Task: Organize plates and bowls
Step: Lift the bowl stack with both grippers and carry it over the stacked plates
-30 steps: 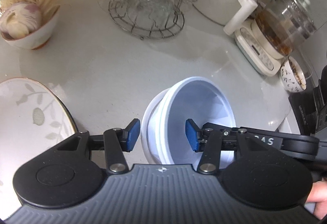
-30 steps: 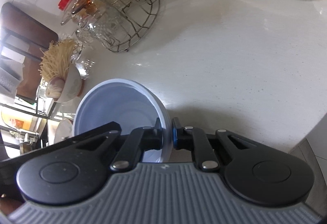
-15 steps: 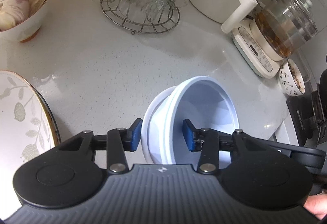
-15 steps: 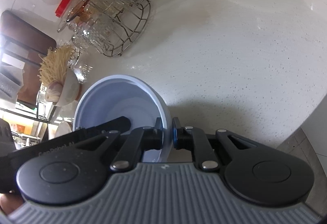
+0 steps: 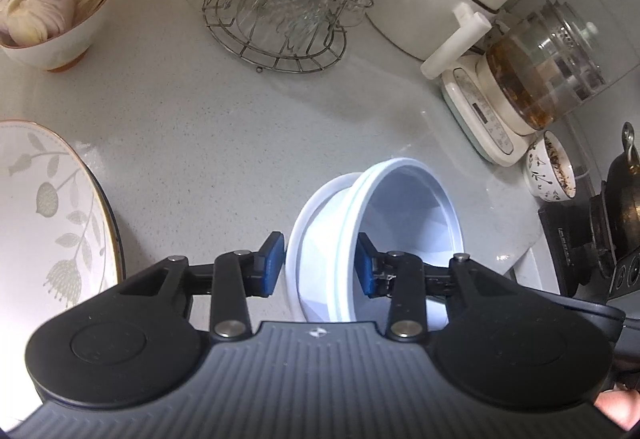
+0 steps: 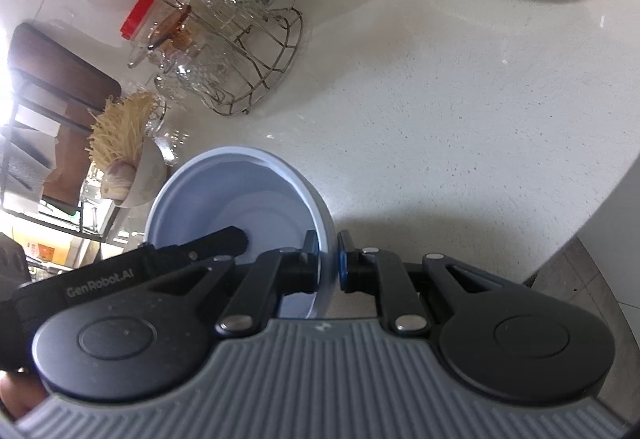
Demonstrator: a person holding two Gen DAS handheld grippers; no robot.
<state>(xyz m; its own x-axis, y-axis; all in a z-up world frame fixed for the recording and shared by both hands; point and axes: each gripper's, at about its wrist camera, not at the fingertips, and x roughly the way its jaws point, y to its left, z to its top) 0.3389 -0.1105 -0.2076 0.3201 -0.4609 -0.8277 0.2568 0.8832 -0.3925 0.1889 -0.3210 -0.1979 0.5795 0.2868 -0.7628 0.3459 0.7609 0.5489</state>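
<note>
The right hand-held gripper (image 6: 328,263) is clamped on the rim of a white bowl (image 6: 240,195), one finger inside the wall and one outside, and holds the bowl tilted on edge above the pale speckled surface (image 6: 440,111). The left hand-held gripper (image 5: 318,265) straddles the opposite side of the bowl (image 5: 404,215): its blue pads (image 5: 272,263) stand apart, one outside the wall and one inside, with a gap showing on the outer side (not yet pinching). From the left wrist view two nested rims show, so it may be two stacked bowls; this cannot be told for sure. To the left lies a leaf-patterned plate (image 5: 44,207) near the edge of view. Farther back stand a wire rack of glassware (image 5: 280,7), a bowl of noodles and garlic (image 5: 52,11), and a glass kettle on its base (image 5: 536,79).
</note>
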